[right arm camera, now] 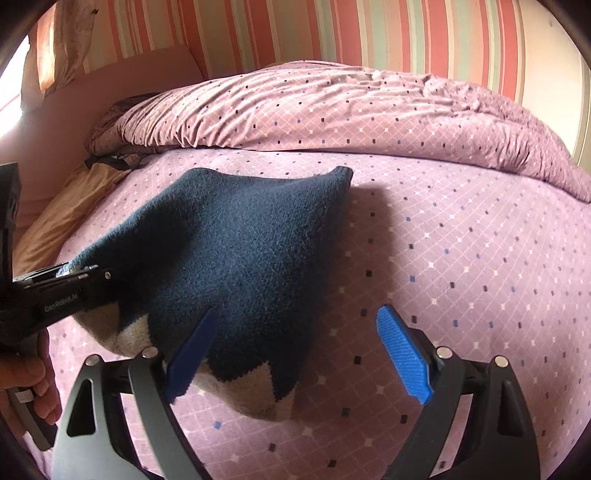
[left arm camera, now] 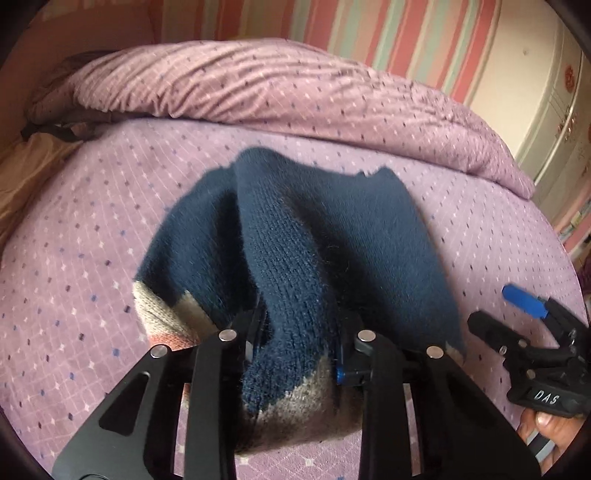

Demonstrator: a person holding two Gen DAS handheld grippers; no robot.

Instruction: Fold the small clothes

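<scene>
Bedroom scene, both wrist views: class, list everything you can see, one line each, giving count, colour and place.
Knitted garment: one, navy with beige zigzag band, on the bed, one edge lifted.
Bedsheet: one, mauve with small diamonds, under the garment.
Duvet: one, matching mauve, bunched behind.
Wall: pink, green and cream stripes, behind the bed.
Wardrobe: one, cream, far right.
Left gripper: black, jaws shut on the garment.
Right gripper: black, blue pads, jaws open beside the garment.

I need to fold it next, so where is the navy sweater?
The navy sweater lies mid-bed on the purple sheet, one edge pinched in the left tongs, just left of the open right tongs.
</scene>
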